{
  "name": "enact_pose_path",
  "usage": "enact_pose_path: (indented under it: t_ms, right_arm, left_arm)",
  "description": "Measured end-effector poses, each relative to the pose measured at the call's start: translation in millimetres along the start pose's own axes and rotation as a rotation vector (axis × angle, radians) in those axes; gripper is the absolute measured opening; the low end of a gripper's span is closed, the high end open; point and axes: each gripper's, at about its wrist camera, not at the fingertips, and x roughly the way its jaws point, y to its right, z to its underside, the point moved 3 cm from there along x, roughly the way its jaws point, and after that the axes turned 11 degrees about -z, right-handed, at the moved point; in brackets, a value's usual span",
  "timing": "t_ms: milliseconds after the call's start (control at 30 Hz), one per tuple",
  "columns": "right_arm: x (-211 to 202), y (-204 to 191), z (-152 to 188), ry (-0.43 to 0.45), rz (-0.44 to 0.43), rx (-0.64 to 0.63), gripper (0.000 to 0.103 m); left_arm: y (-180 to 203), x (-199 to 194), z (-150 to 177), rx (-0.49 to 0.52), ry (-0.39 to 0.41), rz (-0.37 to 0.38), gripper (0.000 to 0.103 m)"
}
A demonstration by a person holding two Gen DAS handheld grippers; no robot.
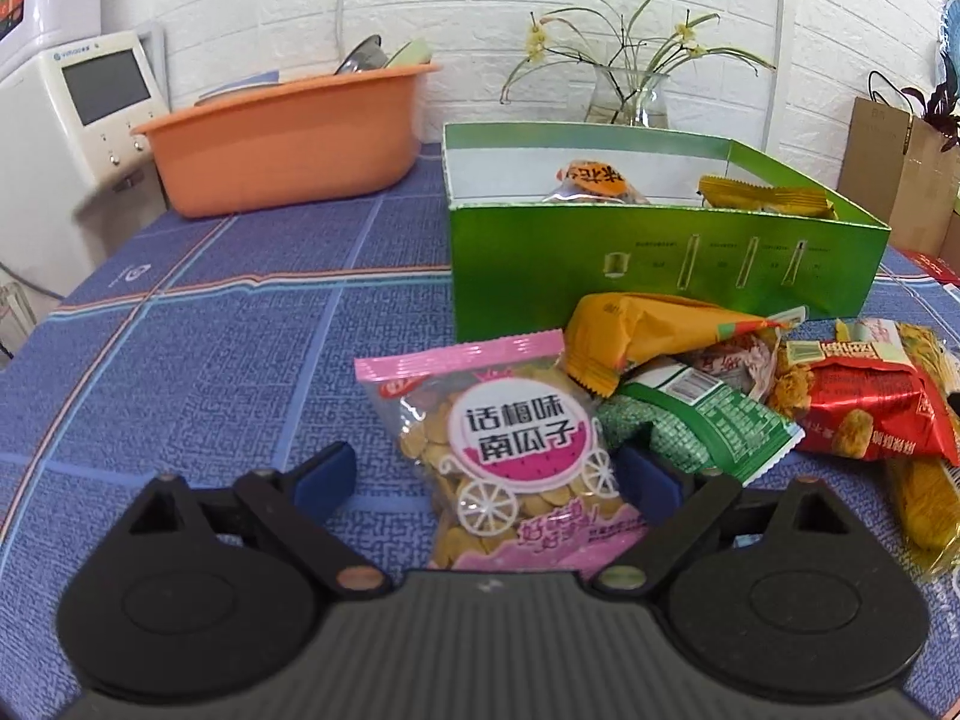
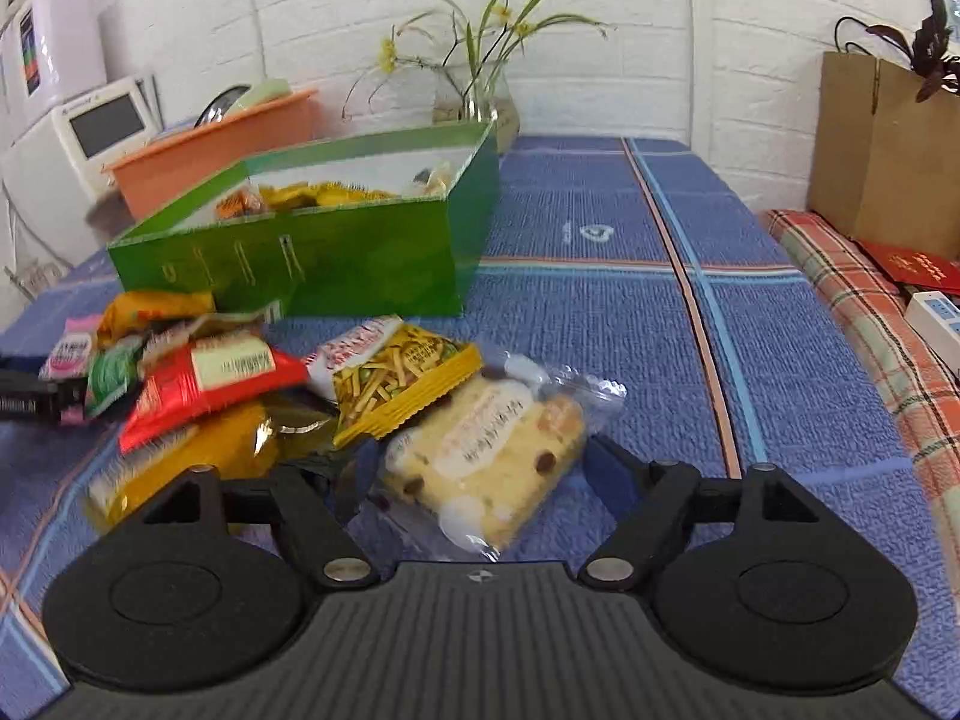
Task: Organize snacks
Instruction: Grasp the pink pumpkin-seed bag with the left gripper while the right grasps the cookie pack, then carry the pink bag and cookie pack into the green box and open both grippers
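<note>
Snack pile [image 2: 240, 384] crowds the green box's [image 2: 336, 252] front; tablecloth [image 2: 600, 312] rightward lies open.

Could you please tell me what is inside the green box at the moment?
The green box holds an orange-labelled packet and yellow packets. Its front wall hides the bottom and anything lower.

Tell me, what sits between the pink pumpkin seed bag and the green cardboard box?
In the left wrist view, a crumpled orange snack wrapper lies between the pink pumpkin seed bag and the green cardboard box.
</note>
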Motion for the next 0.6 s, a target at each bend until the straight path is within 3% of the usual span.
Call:
enact_pose_path:
  t_ms: [233, 333, 400, 600]
  right_arm:
    - [15.4, -19.4, -0.9, -0.013, 0.063, -0.161, 0.103]
    - [4.3, -14.5, 1.0, -0.037, 0.046, -0.129, 0.103]
    - [-6.6, -12.3, 8.0, -0.043, 0.055, -0.127, 0.103]
    - [-44.9, -4.1, 31.3, -0.028, -0.003, -0.016, 0.103]
  left_arm:
    - [-0.9, -2.2, 2.3, -0.02, -0.001, 0.005, 0.093]
    - [-0.2, -11.6, 6.7, -0.011, 0.01, 0.04, 0.078]
    - [-1.7, -21.8, 11.4, -0.008, 0.003, 0.081, 0.061]
    - [-16.4, -55.2, 33.6, -0.059, -0.012, 0.137, 0.058]
